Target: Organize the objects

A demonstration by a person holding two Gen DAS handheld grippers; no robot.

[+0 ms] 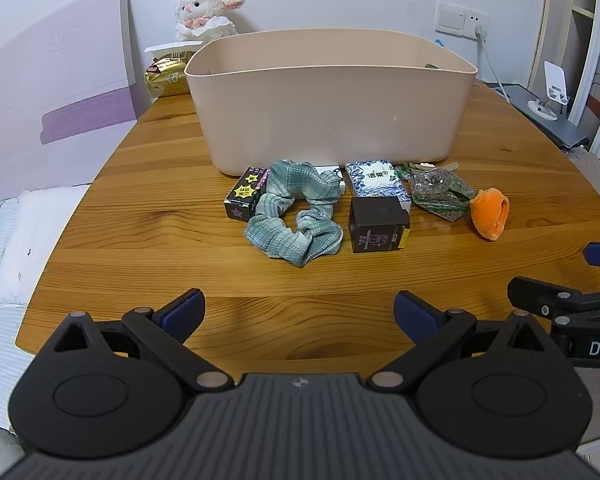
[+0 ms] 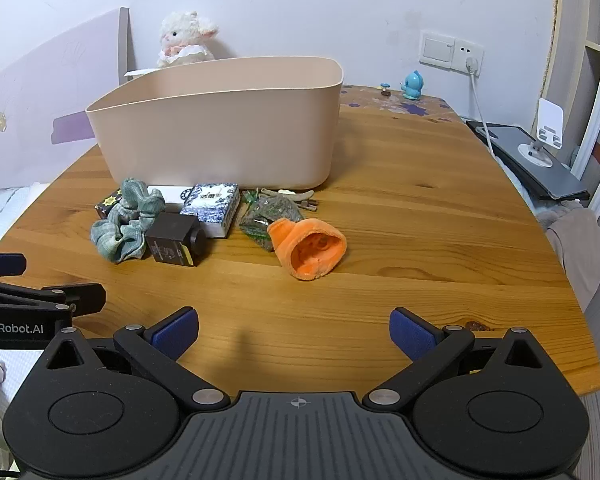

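— Looking ahead of the left gripper (image 1: pixel 299 312), what is seen on the wooden table (image 1: pixel 180 264)?

— Its blue-padded fingers are spread wide apart, with nothing held between them. Straight ahead, well apart from the fingertips, a green scrunchie (image 1: pixel 296 212) is laid flat; a black box with yellow stars (image 1: pixel 246 194) is touched by it on the left. Just right of the scrunchie a small black cube-shaped box (image 1: pixel 380 224) is placed, and behind that a blue-and-white patterned box (image 1: pixel 378 180). Further right a clear bag of dried greenish material (image 1: pixel 440 192) is found, with an orange plush piece (image 1: pixel 490 212) touching its far right end. A beige plastic tub (image 1: pixel 328 104) is set behind the whole row (its contents cannot be made out from this angle).

— And the right gripper (image 2: pixel 294 334)?

— Its fingers are likewise held wide apart and empty, low over the near part of the table. The orange plush piece (image 2: pixel 310 250) is seen almost straight ahead, its hollow end turned toward the camera. The bag (image 2: pixel 270 216) lies just behind it to the left. The black cube-shaped box (image 2: pixel 176 240), patterned box (image 2: pixel 214 208) and scrunchie (image 2: pixel 130 226) are seen ahead to the left, with the tub (image 2: pixel 220 128) beyond them.

— Anything else?

— A white plush lamb (image 1: pixel 204 10) is set behind the tub, near the wall.
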